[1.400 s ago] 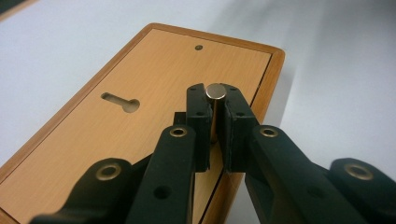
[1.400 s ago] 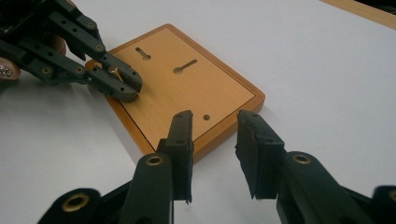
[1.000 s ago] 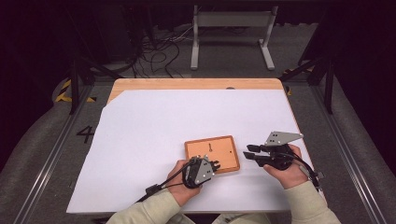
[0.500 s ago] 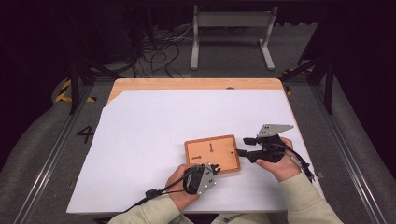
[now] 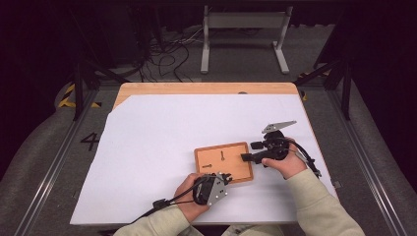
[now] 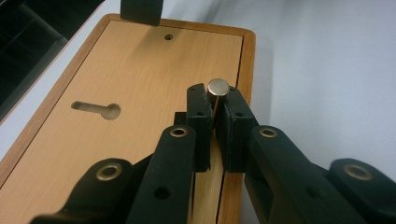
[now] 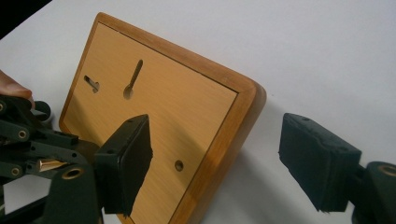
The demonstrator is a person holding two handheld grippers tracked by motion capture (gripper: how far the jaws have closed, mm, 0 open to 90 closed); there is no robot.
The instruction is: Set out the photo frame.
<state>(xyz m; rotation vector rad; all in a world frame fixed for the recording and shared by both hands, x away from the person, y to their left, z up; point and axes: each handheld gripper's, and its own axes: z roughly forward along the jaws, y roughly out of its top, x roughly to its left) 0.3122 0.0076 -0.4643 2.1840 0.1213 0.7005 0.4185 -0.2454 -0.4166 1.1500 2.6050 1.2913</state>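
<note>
A small wooden board (image 5: 223, 162) with two keyhole slots (image 7: 133, 79) lies flat on the white sheet. My left gripper (image 5: 223, 178) sits at the board's near edge, shut on a short metal pin (image 6: 218, 87) that stands upright between its pads (image 6: 199, 105). The left gripper (image 6: 215, 105) holds the pin over the board (image 6: 140, 93) near its right edge. My right gripper (image 5: 250, 151) is at the board's right side. Its jaws have just been opening, and in the right gripper view the gripper (image 7: 222, 163) is open astride the board's corner (image 7: 233, 116), pads apart from the wood.
The white sheet (image 5: 162, 132) covers most of a wooden table (image 5: 196, 88). Dark floor, cables (image 5: 167, 54) and a metal stand (image 5: 243, 29) lie beyond the far edge. A small round hole (image 7: 178, 164) sits near the board's edge.
My right hand has moved left to the board's right edge and its jaws have spread apart. The left hand has stayed at the near edge with the pin.
</note>
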